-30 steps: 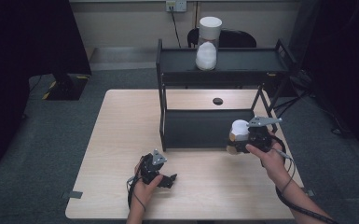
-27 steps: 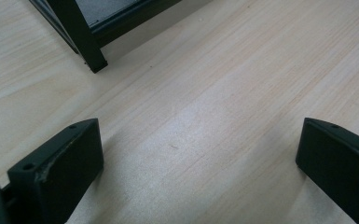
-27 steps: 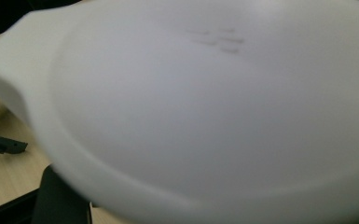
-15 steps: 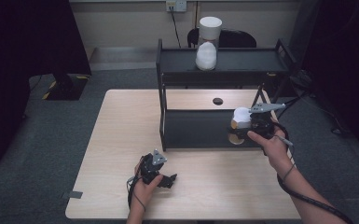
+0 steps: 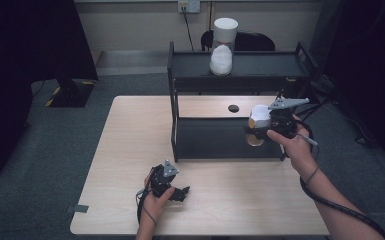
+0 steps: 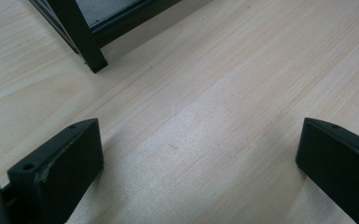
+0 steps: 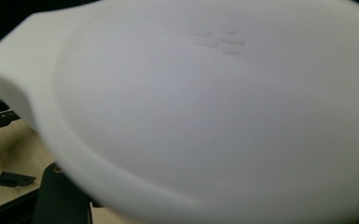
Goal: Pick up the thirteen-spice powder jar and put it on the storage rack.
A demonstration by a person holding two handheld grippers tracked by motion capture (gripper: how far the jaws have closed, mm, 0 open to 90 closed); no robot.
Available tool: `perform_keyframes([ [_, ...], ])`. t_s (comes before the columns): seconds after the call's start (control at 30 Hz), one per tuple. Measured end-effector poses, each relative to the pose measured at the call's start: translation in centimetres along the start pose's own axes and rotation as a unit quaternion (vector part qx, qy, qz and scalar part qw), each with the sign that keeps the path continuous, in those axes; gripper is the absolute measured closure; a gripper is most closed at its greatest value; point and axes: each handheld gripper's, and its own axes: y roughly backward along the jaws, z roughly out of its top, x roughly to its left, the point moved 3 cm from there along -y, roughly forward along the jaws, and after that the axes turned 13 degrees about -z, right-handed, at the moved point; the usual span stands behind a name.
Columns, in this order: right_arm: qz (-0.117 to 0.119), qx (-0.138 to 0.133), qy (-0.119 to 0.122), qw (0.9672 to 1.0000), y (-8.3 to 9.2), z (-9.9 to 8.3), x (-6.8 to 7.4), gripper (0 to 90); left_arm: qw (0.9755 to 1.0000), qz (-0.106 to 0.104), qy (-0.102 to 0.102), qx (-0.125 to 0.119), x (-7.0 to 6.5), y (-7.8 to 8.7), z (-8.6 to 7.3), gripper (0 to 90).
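On the wooden table [image 5: 130, 150], the right gripper [image 5: 272, 125] has lifted its clamped white-lidded jar [image 5: 258, 116] toward the black shelf [image 5: 240, 65] — likely shelving it — left gripper [image 5: 172, 187] gaping, idle.

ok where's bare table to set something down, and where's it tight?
Free: the table left of the black rack, and the front strip between the left gripper and the right forearm. Tight: the rack's right end, where the right gripper holds a white-lidded jar. Another jar stands on top.
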Motion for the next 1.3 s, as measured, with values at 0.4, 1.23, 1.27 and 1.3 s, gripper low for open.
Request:
perform_keyframes([
  [0.4, 0.002, -0.001, 0.004, 1.0000, 0.7, 3.1, -0.2, 29.0, 1.0000, 0.000, 0.000, 0.000, 0.0, 0.0, 0.0, 0.0],
  [1.23, 0.014, 0.008, 0.031, 0.9994, 3.1, 9.8, -0.2, 29.2, 1.0000, 0.000, 0.000, 0.000, 0.0, 0.0, 0.0, 0.0],
  [1.27, 0.014, 0.009, 0.032, 0.9993, 3.3, 10.1, -0.2, 29.2, 1.0000, 0.000, 0.000, 0.000, 0.0, 0.0, 0.0, 0.0],
  [1.3, 0.014, 0.010, 0.034, 0.9993, 3.4, 10.4, -0.1, 29.2, 1.0000, 0.000, 0.000, 0.000, 0.0, 0.0, 0.0, 0.0],
])
